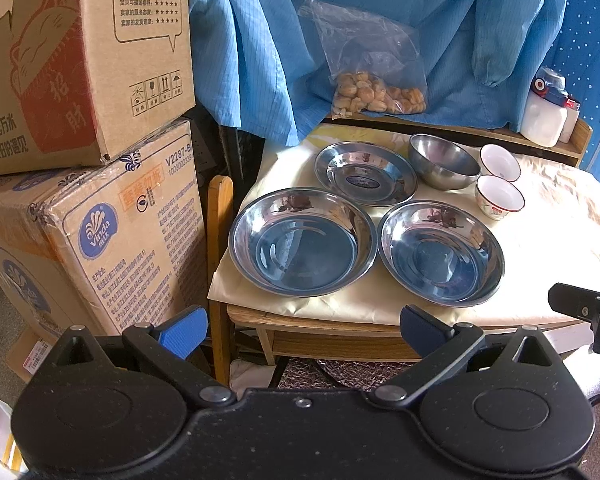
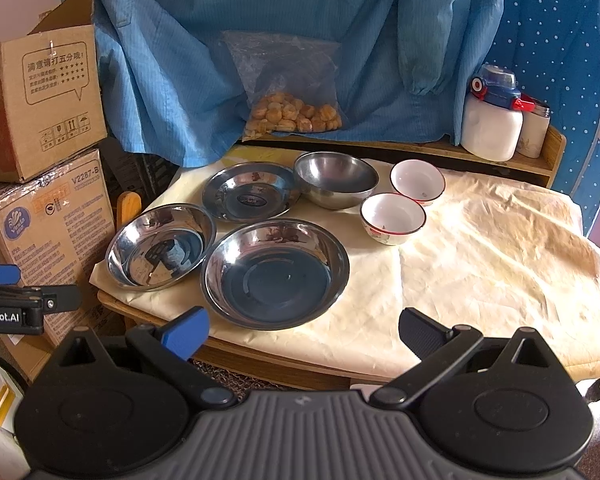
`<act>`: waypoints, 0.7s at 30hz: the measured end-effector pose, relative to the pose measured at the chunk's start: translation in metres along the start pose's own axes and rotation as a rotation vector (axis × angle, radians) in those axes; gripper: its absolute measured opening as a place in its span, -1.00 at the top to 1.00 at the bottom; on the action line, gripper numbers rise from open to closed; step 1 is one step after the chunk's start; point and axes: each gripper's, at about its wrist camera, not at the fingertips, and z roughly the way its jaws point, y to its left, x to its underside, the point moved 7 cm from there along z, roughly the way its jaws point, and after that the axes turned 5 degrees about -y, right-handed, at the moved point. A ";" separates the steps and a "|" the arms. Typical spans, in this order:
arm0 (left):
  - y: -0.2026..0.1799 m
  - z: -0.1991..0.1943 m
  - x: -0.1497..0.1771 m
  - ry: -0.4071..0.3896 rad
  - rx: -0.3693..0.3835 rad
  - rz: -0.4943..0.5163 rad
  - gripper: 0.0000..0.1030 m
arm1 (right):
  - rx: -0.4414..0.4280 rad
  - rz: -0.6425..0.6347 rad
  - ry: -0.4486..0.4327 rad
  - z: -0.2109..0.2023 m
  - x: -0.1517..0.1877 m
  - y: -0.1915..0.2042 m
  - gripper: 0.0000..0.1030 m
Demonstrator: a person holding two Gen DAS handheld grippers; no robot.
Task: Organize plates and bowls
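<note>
Ahead of both tongs, the cloth-covered table (image 2: 480,248) carries three steel plates (image 1: 302,240) (image 1: 441,252) (image 1: 365,173), a steel bowl (image 1: 444,161) and two small white bowls (image 1: 500,162) (image 1: 499,196). Left gripper (image 1: 303,326) and right gripper (image 2: 304,330) gape wide, holding and touching nothing, short of the table's near edge.
</note>
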 end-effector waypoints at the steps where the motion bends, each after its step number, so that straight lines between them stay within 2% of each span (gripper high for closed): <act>1: 0.000 0.000 0.000 0.000 0.000 0.000 -0.98 | 0.000 0.000 0.000 0.001 0.000 -0.001 -0.99; 9: 0.006 0.001 0.001 0.011 -0.010 -0.023 -0.98 | -0.005 -0.009 0.008 0.002 -0.005 0.004 -0.99; 15: 0.019 0.007 0.011 0.096 -0.003 -0.090 -0.98 | -0.040 -0.009 0.039 0.009 -0.008 0.010 -0.99; 21: 0.028 0.009 0.020 0.151 -0.004 -0.114 -0.98 | -0.039 -0.032 0.050 0.014 -0.009 0.019 -1.00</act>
